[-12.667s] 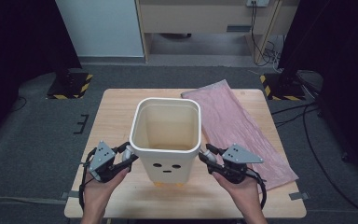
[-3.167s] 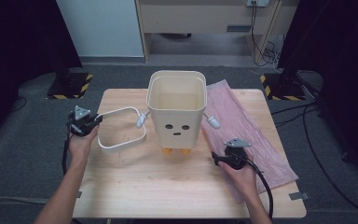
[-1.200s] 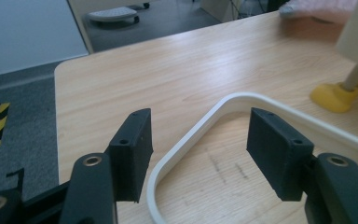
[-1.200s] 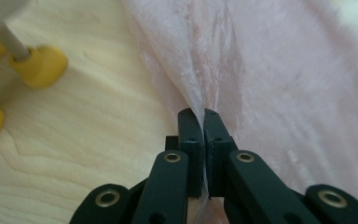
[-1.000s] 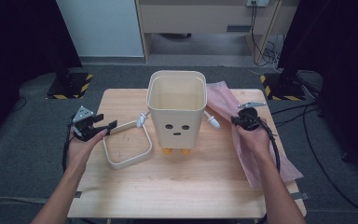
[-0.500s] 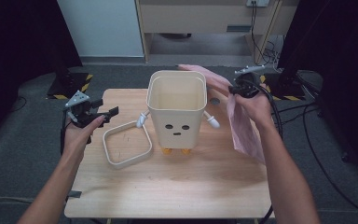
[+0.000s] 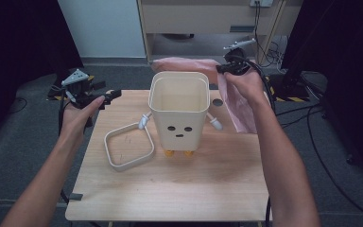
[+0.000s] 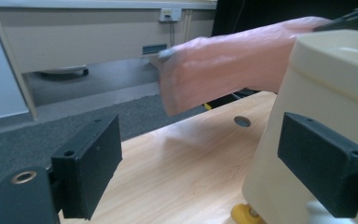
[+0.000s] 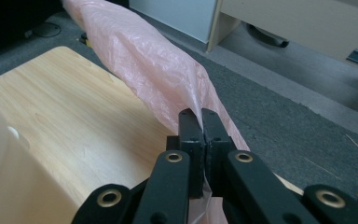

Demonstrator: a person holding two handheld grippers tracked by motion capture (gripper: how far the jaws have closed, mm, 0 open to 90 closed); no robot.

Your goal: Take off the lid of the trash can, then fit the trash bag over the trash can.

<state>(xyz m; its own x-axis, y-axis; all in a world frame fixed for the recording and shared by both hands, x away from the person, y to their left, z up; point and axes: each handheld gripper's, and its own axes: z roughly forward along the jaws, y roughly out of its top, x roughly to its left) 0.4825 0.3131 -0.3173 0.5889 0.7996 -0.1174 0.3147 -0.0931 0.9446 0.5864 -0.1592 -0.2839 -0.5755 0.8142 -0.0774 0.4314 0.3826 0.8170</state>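
A cream bin [image 7: 178, 109] with a face and small arms stands mid-table. Its loose cream ring [image 7: 126, 146] lies flat to its left. My right gripper [image 7: 220, 69] is shut on a pink plastic bag [image 7: 236, 101] and holds it up behind the bin's back right corner. The bag stretches along behind the rim and hangs down on the right. In the right gripper view the jaws [image 9: 199, 116] pinch the bag [image 9: 144, 60]. My left gripper [image 7: 108, 97] hovers left of the bin, above the table's corner. Its jaws [image 8: 200, 163] have just been opening and hold nothing.
The wooden table [image 7: 194, 189] has a small round hole [image 7: 217, 102] behind the bin's right side. A low cabinet [image 7: 208, 19] stands at the back. Cables [image 7: 321, 142] trail over the grey floor on the right.
My right gripper has risen and swung back towards the bin, lifting the pink bag off the table. My left gripper has lifted up and away from the ring, jaws wider.
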